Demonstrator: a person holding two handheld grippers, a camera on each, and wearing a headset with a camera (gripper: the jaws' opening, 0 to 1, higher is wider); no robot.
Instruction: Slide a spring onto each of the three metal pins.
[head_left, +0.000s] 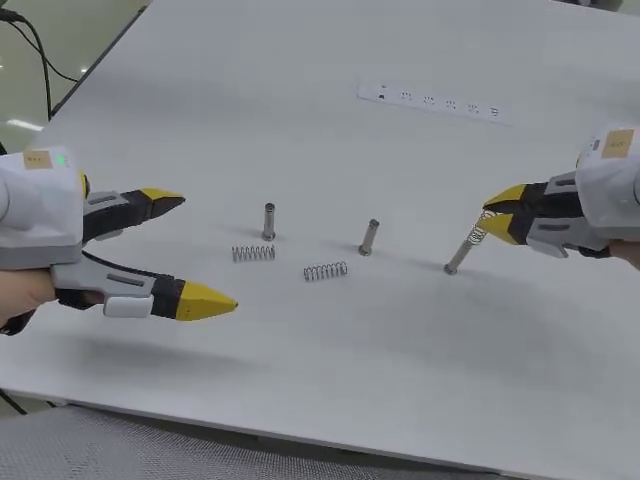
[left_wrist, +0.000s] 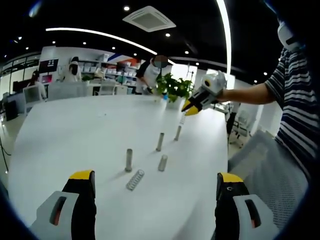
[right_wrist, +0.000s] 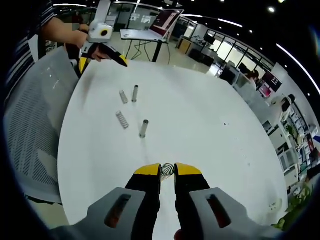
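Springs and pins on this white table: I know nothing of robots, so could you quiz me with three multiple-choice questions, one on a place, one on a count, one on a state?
1. Where is the spring that the right gripper grips?
A. At the top end of the tilted right-hand pin
B. Flat at the table's far edge
C. On the floor

2. How many loose springs lie on the table?
A. One
B. Two
C. Four

3. How is the left gripper?
A. Jaws wide apart, empty
B. Shut on a pin
C. Shut on a spring

Answers:
1 A: the head view shows its coils around the leaning pin's top, between the yellow tips.
2 B: two lie flat, apart from each other.
3 A: the left gripper view shows nothing between its spread jaws.
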